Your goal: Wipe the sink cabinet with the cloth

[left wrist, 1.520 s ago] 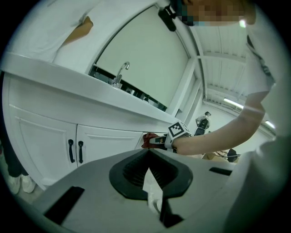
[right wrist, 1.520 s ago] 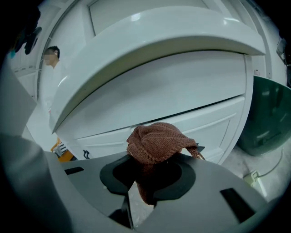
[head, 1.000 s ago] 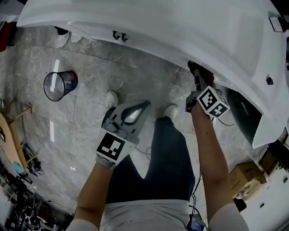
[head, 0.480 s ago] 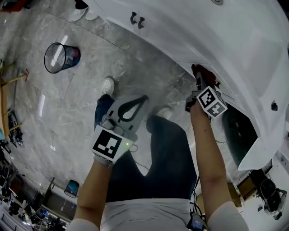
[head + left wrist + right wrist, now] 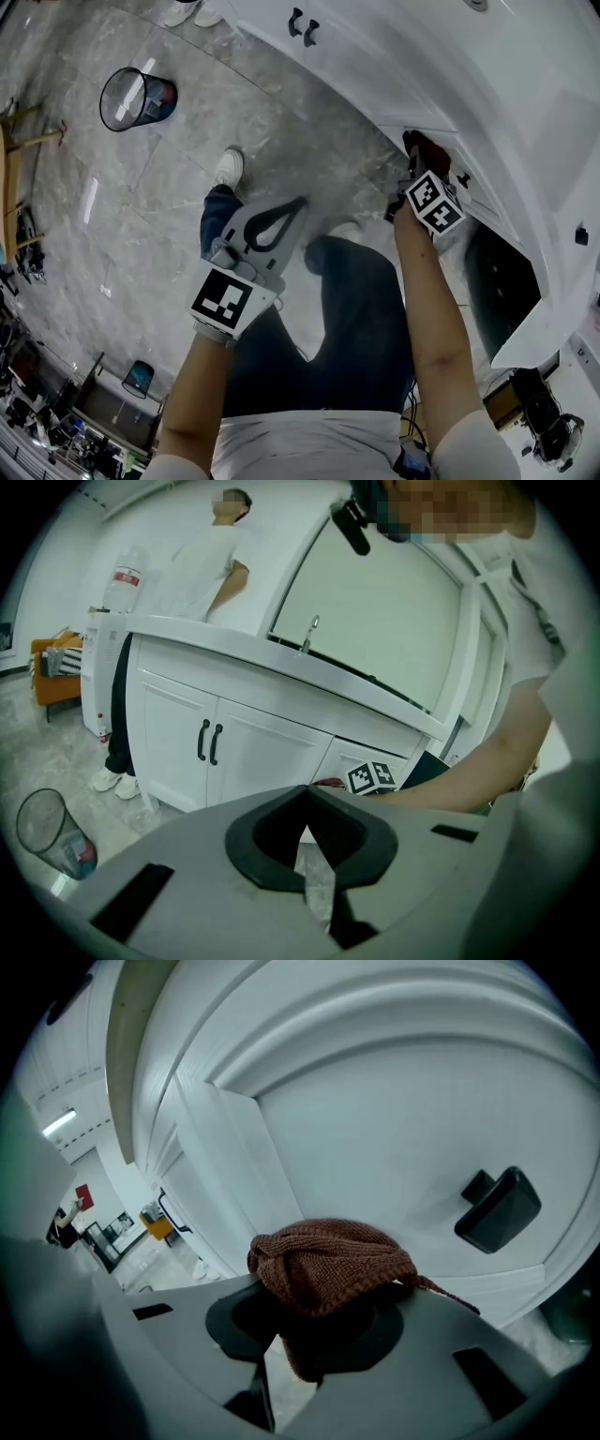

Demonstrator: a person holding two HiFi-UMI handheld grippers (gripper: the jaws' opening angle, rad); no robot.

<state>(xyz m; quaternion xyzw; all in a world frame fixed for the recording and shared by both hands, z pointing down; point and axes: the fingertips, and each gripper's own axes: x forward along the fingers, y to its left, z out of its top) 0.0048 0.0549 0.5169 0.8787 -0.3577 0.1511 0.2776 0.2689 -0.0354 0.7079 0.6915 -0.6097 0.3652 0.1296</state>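
The white sink cabinet (image 5: 525, 112) fills the upper right of the head view. My right gripper (image 5: 419, 161) is shut on a red-brown knitted cloth (image 5: 424, 148) and holds it against a drawer front. In the right gripper view the bunched cloth (image 5: 328, 1265) covers the jaw tips of my right gripper (image 5: 323, 1293) and touches the white panel (image 5: 394, 1119), left of a black handle (image 5: 497, 1208). My left gripper (image 5: 298, 204) hangs in front of my legs, away from the cabinet, jaws shut and empty. Its own view shows the left gripper's closed tips (image 5: 305, 794) facing the cabinet doors (image 5: 272, 752).
A wire waste bin (image 5: 136, 98) stands on the grey marble floor to the left. A dark open compartment (image 5: 492, 281) sits below the drawer at right. Another person (image 5: 202, 583) stands at the cabinet's far end, near a bottle (image 5: 122, 578) and the faucet (image 5: 309, 635).
The head view has swung, so the cabinet now sits further up and right. My right gripper with the cloth stays on the drawer front, shifted slightly. The left gripper has barely moved.
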